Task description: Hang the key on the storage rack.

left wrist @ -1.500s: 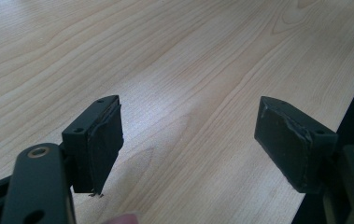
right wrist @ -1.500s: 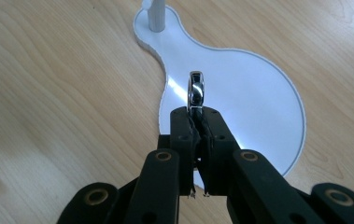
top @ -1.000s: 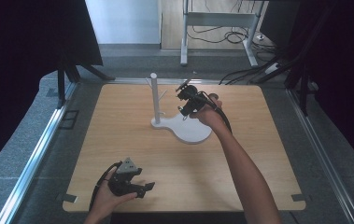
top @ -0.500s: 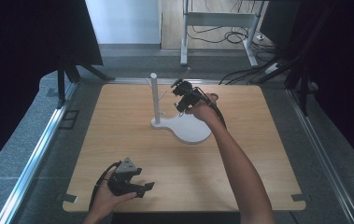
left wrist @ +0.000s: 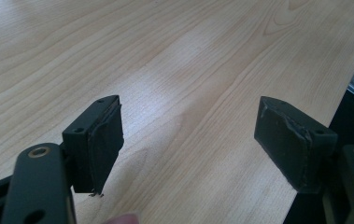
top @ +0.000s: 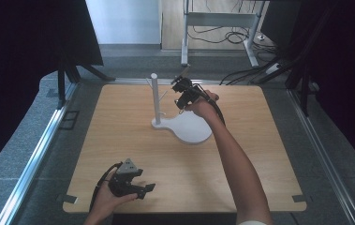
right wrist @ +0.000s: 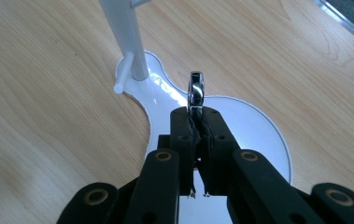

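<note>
I have the right gripper pinched on a shiny metal ring, raised over the white stand's base near its 1 post, probably to hang it on a peg, while the left gripper idles spread over the table.

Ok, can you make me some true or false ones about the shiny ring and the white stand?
1. The right gripper pinches a shiny ring. True.
2. The ring already hangs on a peg of the white stand. False: it is held in the air above the stand's base.
3. The left gripper is open with nothing in it. True.
4. The left gripper is over the white stand. False: it is over bare wooden table.
</note>
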{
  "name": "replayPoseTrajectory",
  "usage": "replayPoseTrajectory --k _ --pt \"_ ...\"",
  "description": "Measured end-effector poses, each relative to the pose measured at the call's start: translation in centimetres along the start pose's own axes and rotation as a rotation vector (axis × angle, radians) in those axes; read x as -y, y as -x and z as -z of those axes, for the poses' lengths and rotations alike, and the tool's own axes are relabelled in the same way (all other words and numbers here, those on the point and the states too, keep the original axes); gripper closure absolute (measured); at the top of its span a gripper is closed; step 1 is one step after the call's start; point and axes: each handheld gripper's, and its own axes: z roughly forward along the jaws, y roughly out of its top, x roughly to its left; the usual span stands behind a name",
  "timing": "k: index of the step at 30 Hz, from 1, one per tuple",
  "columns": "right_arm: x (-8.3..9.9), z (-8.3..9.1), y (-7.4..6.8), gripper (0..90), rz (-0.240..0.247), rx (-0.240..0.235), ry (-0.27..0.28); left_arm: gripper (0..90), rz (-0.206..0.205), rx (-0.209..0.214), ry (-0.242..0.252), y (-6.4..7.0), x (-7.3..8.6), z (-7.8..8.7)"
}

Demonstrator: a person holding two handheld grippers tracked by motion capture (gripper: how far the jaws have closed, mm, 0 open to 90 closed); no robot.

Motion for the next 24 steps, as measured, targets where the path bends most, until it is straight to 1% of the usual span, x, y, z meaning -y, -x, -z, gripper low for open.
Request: replayPoseTrajectory --k 4,9,12,18,24 --pt "-0.3 -0.1 0.3 85.0 -0.01 0.005 -0.002 24.1 -0.003 0.007 0.002 0.2 0.0 -0.1" --pt "-0.7 -0.2 0.4 85.0 -0.006 0.01 0.006 24.1 -0.005 0.008 0.001 0.2 0.0 -0.1" --pt "-1.1 -0.5 0.4 85.0 -0.005 0.014 -0.003 24.1 -0.003 0.01 0.004 0.2 0.0 -0.1" --pt "-1.6 -1.0 0.4 85.0 -0.012 0.014 -0.008 24.1 -0.003 0.01 0.003 0.1 0.0 0.0" --pt "-2.2 -1.2 0.6 84.9 -0.012 0.011 -0.006 24.1 -0.004 0.014 0.004 0.2 0.0 -0.1"
